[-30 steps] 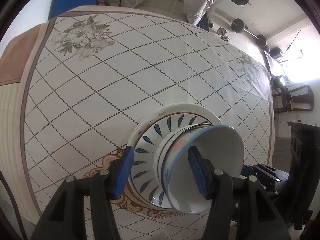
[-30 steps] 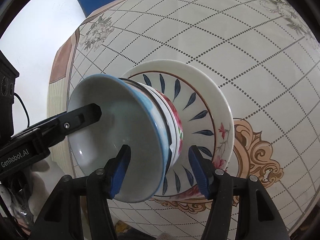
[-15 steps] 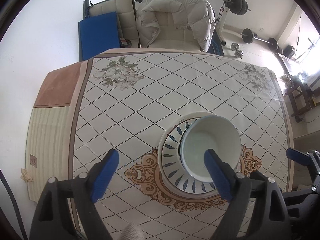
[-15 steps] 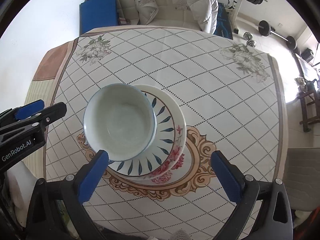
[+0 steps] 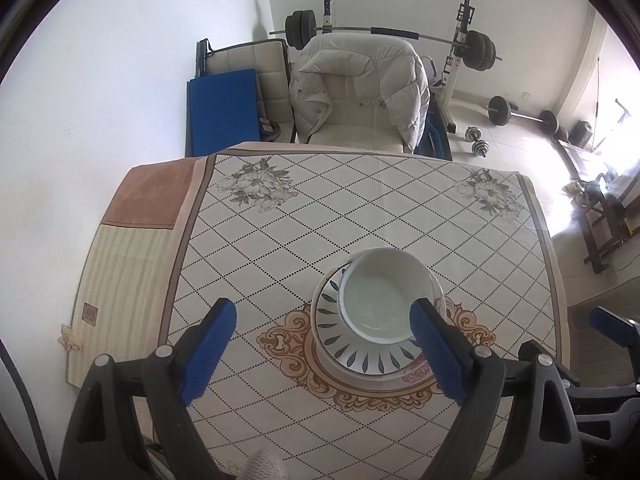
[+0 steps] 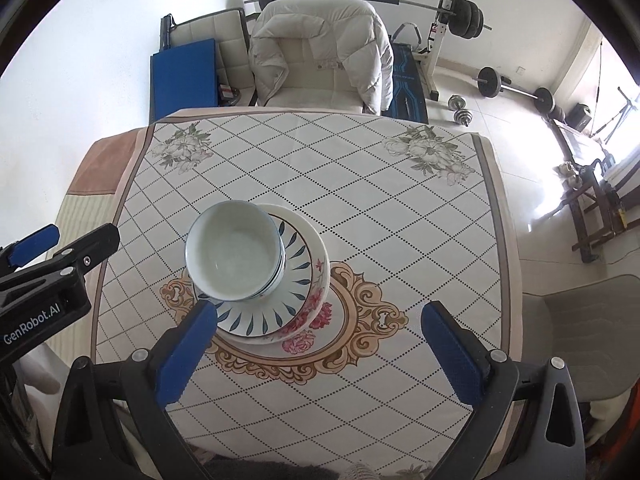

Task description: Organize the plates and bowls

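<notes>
A white bowl (image 5: 378,300) sits upright, nested in other bowls, on a stack of plates (image 6: 296,280) at the middle of the surface (image 6: 360,168), over its ornate medallion. The left hand-held gripper (image 5: 324,350) and right hand-held gripper (image 6: 320,354) both hang above, jaws spread wide, pinching nothing.

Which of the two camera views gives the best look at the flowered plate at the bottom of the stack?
The right wrist view: the flowered plate shows its pink blossoms along an unobstructed rim. In the left wrist view the plate is only a sliver, partly behind a blue finger.
</notes>
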The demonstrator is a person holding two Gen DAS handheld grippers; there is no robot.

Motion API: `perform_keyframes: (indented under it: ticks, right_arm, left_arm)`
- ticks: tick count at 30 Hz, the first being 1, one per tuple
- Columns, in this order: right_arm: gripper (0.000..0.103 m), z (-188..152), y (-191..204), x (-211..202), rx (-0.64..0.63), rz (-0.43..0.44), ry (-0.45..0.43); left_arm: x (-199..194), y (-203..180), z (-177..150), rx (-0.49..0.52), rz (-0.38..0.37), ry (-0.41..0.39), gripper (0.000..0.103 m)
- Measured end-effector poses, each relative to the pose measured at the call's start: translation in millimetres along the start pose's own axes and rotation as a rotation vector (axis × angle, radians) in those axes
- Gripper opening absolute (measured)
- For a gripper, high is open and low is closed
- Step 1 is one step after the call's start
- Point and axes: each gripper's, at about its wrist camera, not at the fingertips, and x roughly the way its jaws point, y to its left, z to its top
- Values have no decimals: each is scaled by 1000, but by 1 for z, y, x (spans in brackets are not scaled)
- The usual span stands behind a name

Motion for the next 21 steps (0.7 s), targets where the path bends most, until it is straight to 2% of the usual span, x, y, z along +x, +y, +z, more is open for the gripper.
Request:
perform_keyframes:
  ticks: [11,21]
  right_arm:
    - [103,-40,-14,-81,-23,-4,-114]
    - [103,-102,-12,-169,-26,3,-220]
  left_arm:
    - [-94,-11,-34,-65,-1,-133,89]
    - [-159,-11,-87,-63,3,-146,89]
